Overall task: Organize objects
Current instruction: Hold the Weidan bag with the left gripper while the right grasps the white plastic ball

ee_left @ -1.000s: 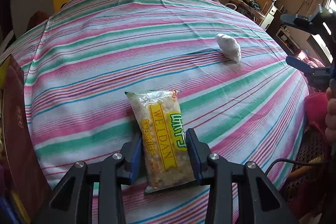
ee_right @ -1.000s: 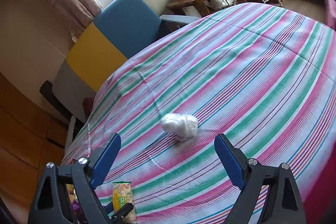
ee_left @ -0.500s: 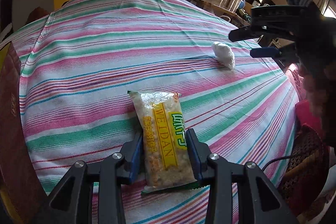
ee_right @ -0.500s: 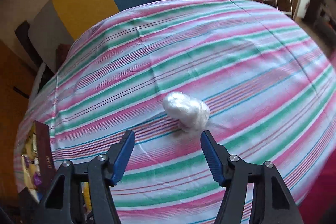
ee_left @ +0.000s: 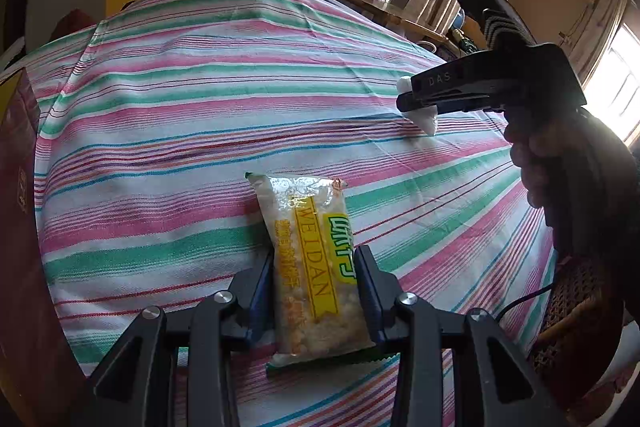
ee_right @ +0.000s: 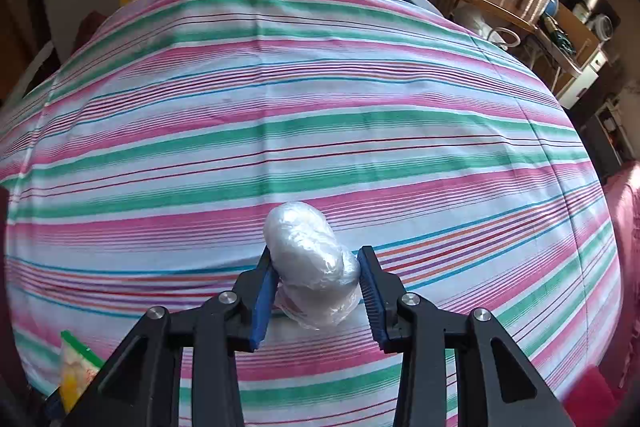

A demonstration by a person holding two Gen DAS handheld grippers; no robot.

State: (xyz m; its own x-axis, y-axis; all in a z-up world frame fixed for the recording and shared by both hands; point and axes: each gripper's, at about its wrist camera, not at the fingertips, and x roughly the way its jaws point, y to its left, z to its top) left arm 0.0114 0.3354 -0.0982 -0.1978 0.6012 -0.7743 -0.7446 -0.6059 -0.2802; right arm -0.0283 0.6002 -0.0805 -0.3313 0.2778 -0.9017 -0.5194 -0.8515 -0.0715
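Between the pads of the left claw (ee_left: 316,291) lies a yellow-labelled snack packet (ee_left: 310,267), its near half pinched narrow while its far end rests flat on the striped table (ee_left: 180,131). Ahead and to the right of that claw, the right claw (ee_right: 316,287) straddles a white plastic-wrapped bundle (ee_right: 310,267); both pads sit against or just beside its sides, so it looks gripped, though how firmly I cannot tell. The bundle appears to rest on the cloth. My reading is that both items are at the pick-up step of the tidying. The next move likely calls for a firm squeeze and a straight lift of each. The soft bundle may deform or slip, and the slick packet could slide from a shallow pinch.
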